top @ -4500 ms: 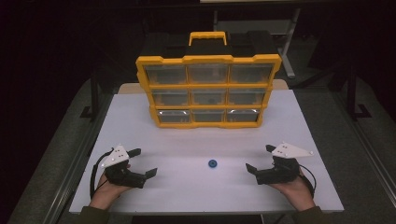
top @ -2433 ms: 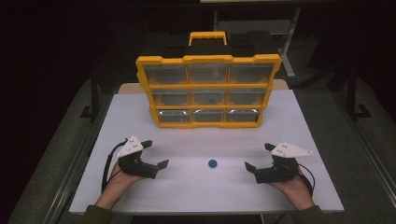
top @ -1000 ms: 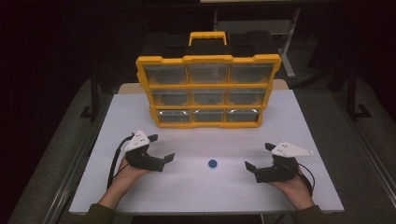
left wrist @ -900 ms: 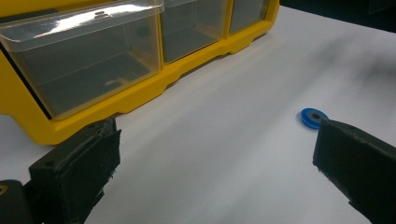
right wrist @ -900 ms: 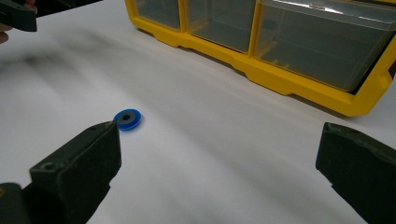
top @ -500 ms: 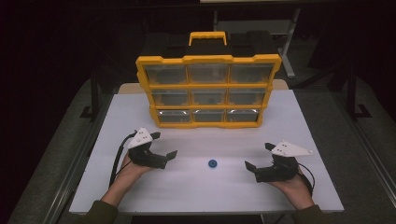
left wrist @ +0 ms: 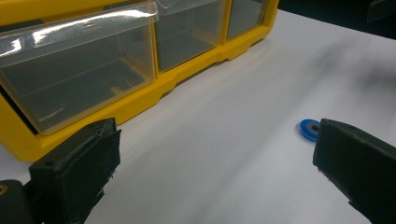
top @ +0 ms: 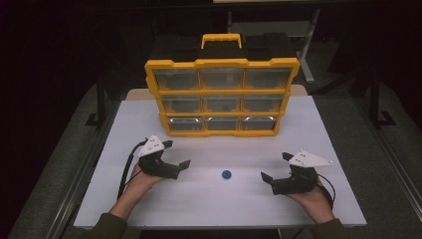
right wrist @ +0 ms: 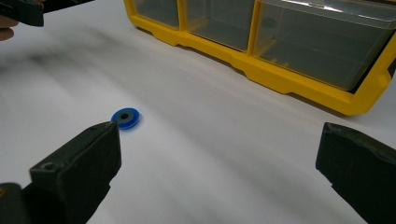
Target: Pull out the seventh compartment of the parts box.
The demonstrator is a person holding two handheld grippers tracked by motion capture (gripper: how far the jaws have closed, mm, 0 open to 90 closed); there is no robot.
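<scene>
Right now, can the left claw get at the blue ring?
Probably yes. The left claw is open and hovers beside the blue ring, with bare table between them. The organizer stands farther back, out of the path.

This looks like a lab or workshop room set up for recording. A plain white table [top: 149, 124] stands in a dark room with a grey carpet floor [top: 378, 149]. On the table sits a yellow parts organizer [top: 222, 97] with small clear drawers, the kind used for screws and bits. Behind the organizer stands another table on metal legs [top: 311, 59].
</scene>
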